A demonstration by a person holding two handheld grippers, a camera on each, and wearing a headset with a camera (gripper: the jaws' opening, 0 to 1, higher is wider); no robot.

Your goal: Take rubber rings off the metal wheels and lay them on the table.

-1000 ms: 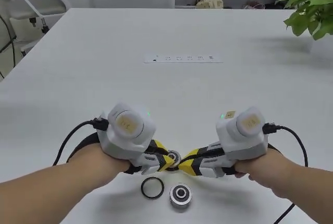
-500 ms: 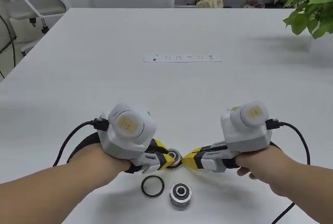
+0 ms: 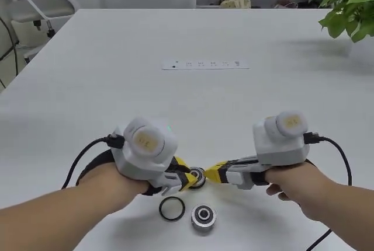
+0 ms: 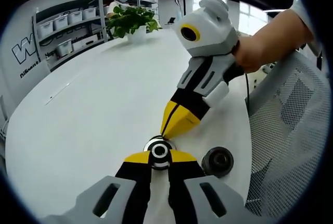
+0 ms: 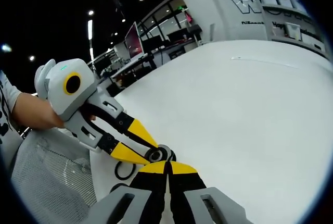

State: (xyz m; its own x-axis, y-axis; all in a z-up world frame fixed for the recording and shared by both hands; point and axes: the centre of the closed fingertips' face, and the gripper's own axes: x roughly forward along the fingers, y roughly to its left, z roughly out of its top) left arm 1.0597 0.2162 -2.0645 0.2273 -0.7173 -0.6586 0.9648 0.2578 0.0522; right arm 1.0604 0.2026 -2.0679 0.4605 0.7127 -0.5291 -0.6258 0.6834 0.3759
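Clamps round metal wheel [image 3: 197,177] in left claw [image 3: 188,180], right claw [image 3: 210,174] pinched shut at its rim. Has thin black rubber ring [image 3: 171,209] flat on smooth surface [image 3: 175,105].

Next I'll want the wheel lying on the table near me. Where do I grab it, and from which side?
I'd come straight down from above: the wheel lies flat, hub up, so only its round outer rim offers opposite faces. Set the jaws front and back of it, since the loose ring lies close on its left.
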